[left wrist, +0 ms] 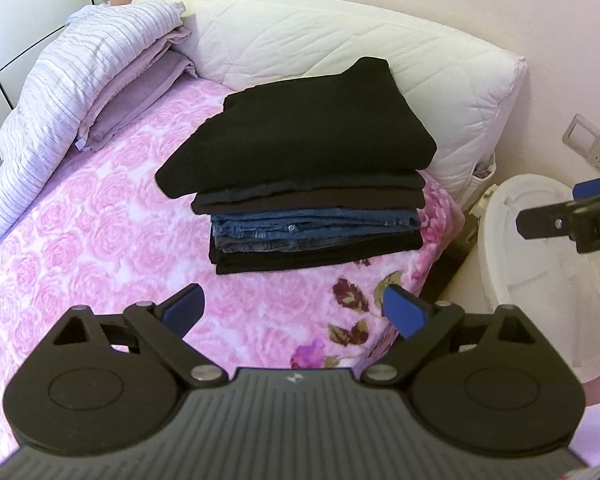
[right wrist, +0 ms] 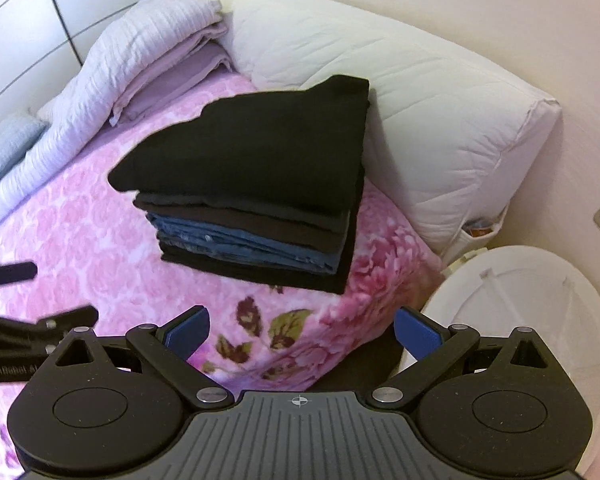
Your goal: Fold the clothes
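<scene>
A stack of folded clothes [left wrist: 300, 168] sits on the pink floral bed cover [left wrist: 100, 240] near the bed's corner; a black garment lies on top, blue jeans [left wrist: 316, 226] in the middle, dark pieces below. It also shows in the right wrist view [right wrist: 256, 184]. My left gripper [left wrist: 294, 312] is open and empty, held in front of the stack. My right gripper [right wrist: 302, 334] is open and empty, over the bed's corner. The right gripper's finger [left wrist: 560, 220] shows at the left view's right edge; the left gripper [right wrist: 40, 320] shows at the right view's left edge.
A white quilted pillow [left wrist: 360, 52] stands behind the stack. A folded lilac blanket [left wrist: 80, 92] lies at the left. A white round plastic bin [right wrist: 532, 320] stands beside the bed at the right, under a wall socket [left wrist: 592, 144].
</scene>
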Demonstrator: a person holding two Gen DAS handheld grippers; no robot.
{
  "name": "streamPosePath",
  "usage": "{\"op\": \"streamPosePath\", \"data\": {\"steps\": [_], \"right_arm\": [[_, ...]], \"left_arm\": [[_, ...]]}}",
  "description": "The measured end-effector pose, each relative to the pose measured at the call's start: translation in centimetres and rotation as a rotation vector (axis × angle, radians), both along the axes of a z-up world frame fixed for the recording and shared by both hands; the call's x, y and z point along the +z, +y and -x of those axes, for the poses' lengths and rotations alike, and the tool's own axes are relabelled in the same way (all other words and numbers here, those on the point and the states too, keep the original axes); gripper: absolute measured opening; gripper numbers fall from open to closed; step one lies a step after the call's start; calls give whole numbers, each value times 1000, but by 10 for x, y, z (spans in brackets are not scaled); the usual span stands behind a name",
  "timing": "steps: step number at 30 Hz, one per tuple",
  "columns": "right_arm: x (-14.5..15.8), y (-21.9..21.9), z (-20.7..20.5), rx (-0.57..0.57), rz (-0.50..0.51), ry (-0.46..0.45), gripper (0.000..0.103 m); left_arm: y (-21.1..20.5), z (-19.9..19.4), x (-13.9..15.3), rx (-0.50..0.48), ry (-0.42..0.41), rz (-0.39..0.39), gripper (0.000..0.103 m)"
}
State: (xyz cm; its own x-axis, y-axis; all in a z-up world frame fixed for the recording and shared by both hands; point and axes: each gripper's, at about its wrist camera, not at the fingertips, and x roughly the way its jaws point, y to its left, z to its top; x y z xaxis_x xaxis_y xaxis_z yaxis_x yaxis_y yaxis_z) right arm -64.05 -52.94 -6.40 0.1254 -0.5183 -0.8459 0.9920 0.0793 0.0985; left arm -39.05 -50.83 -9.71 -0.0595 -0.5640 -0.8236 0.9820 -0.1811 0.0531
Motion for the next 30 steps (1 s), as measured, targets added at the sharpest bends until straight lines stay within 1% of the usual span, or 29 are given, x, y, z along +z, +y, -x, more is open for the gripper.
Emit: {"op": "streamPosePath", "data": {"steps": [3,12,14,17,25,30], "right_arm": [[5,7,-16,-3,12,13,102],[17,23,-61,21,59,12,101],[19,26,-68,32,68,10,101],[21,29,-76,38,77,9,101],[31,37,-81,16,114,13,101],[34,45,-77,-12,129,28,101]], "left_arm": [[10,-11,4,6,19,9,94],[36,-48,17,37,49,54,92],[39,-54,19,54,51,55,92],[41,-62,23,70,77,55,91],[38,-61,30,83,124,57,91],[33,-50,28,77,103,40,91]]}}
